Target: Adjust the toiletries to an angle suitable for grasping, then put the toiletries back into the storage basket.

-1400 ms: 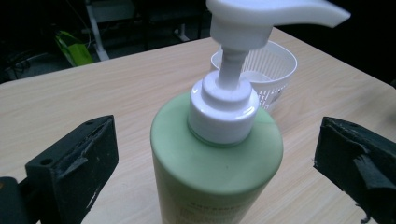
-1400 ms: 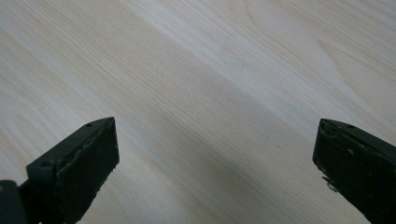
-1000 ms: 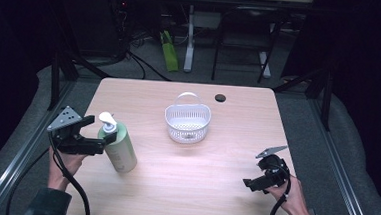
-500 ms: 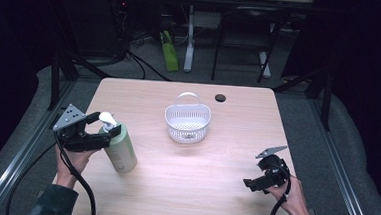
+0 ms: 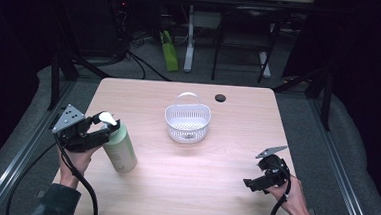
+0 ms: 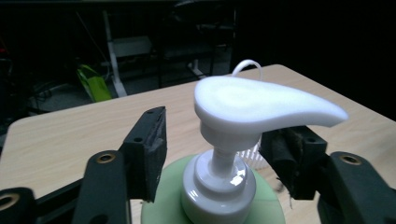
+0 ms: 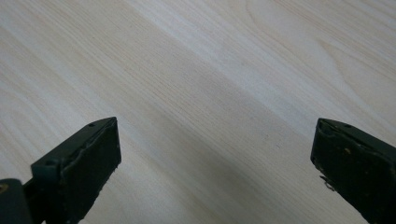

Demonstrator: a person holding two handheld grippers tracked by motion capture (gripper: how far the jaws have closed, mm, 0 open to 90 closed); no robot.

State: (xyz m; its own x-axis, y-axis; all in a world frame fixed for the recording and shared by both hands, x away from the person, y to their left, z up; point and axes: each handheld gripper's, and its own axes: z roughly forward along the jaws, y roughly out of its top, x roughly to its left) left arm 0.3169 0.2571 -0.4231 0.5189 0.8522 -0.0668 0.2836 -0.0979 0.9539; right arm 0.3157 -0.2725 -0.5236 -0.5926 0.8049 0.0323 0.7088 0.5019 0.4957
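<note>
A pale green soap bottle [image 5: 120,151] with a white pump head [image 6: 261,105] stands near the table's left edge. My left gripper [image 5: 104,127] reaches in from the left at the bottle's top. Its jaws have just been closing with the pump neck [image 6: 219,163] between them. A small gap remains at each pad [image 6: 152,140], so the left gripper [image 6: 219,135] is open. My right gripper [image 5: 254,181] hovers low over the table's front right, pointing down at bare wood. In its own view the right gripper [image 7: 215,154] stands wide open with nothing between its fingers.
A white slotted basket [image 5: 187,121] with a hoop handle [image 6: 247,65] stands at the table's middle, beyond the bottle. A small black disc [image 5: 220,97] lies near the far edge. The wooden table [image 5: 198,188] has dark floor and frame rails around it.
The left gripper's jaws have narrowed around the bottle's pump. The bottle stands where it was. The right hand and gripper have not moved.
</note>
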